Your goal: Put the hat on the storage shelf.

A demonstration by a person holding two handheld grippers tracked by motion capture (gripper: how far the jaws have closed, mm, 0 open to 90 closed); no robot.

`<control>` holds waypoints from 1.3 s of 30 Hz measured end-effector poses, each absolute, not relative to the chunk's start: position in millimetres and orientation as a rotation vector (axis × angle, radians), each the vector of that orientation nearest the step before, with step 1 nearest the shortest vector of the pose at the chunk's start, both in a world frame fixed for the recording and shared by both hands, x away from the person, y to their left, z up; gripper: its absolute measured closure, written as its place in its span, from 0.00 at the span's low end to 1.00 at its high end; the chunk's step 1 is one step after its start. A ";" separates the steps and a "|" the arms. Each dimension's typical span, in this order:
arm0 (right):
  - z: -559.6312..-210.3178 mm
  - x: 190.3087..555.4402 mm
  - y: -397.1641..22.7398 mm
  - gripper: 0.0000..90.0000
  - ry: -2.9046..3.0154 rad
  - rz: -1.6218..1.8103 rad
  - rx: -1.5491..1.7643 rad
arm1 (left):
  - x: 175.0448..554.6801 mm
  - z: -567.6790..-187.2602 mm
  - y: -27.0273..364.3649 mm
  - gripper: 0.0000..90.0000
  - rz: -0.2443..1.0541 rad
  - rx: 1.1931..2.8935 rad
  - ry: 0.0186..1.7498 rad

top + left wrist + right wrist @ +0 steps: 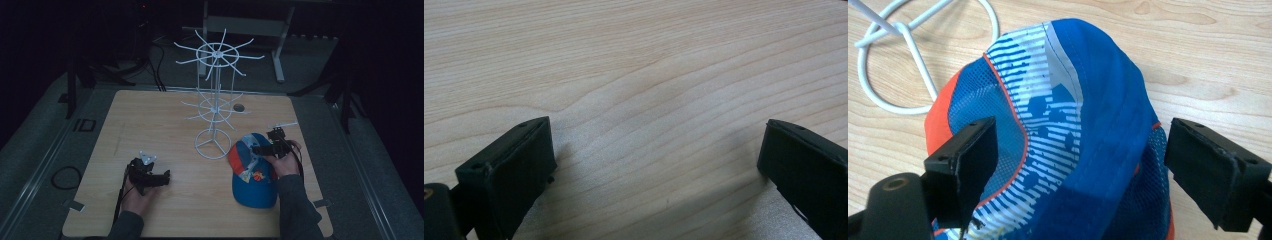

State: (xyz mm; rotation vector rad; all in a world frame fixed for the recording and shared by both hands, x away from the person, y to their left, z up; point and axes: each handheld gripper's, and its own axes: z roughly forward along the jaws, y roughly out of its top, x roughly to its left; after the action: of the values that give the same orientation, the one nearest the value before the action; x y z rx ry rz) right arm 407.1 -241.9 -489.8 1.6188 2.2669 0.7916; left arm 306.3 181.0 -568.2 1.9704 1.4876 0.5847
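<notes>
Cap (252, 172) lies on the surface just beside the wire rack's (214, 107) base; right gripper (1075, 165) gapes wide astride its crown, nothing clamped. Soft, light fabric, so pinch the crown's centre panel.

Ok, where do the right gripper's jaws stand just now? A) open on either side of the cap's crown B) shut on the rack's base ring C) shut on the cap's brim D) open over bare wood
A: the right gripper has its jaws spread either side of the blue cap, not yet closed on it.
</notes>
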 end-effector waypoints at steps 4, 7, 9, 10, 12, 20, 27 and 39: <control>-490.3 411.8 -241.2 0.14 2.273 0.817 1.627 | 306.3 -568.2 181.0 0.03 0.585 1.971 1.488; -490.9 416.7 -238.8 0.13 2.284 0.811 1.628 | 306.3 -568.2 181.0 0.02 0.585 1.971 1.488; -489.9 419.6 -236.6 0.13 2.288 0.805 1.628 | 306.3 -568.2 181.0 0.02 0.585 1.971 1.488; -489.4 420.9 -235.3 0.13 2.289 0.806 1.630 | 306.3 -568.2 181.0 0.02 0.585 1.971 1.488; -489.0 423.7 -233.2 0.13 2.299 0.801 1.633 | 306.3 -568.2 181.0 0.03 0.584 1.971 1.488; -499.0 432.3 -225.0 0.22 2.351 0.724 1.624 | 306.2 -568.2 180.7 0.03 0.580 1.973 1.483; -505.3 430.2 -217.7 0.77 2.438 0.640 1.542 | 306.2 -568.3 180.4 0.03 0.580 1.973 1.480; -486.1 412.9 -220.3 0.98 2.454 0.809 1.455 | 306.2 -568.2 180.4 0.03 0.580 1.977 1.476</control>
State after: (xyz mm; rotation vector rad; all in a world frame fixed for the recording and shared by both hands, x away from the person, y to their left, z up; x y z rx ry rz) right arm 412.9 -220.3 -486.1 1.4552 2.4537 0.8093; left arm 306.2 180.4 -568.2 1.9769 1.4755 0.5796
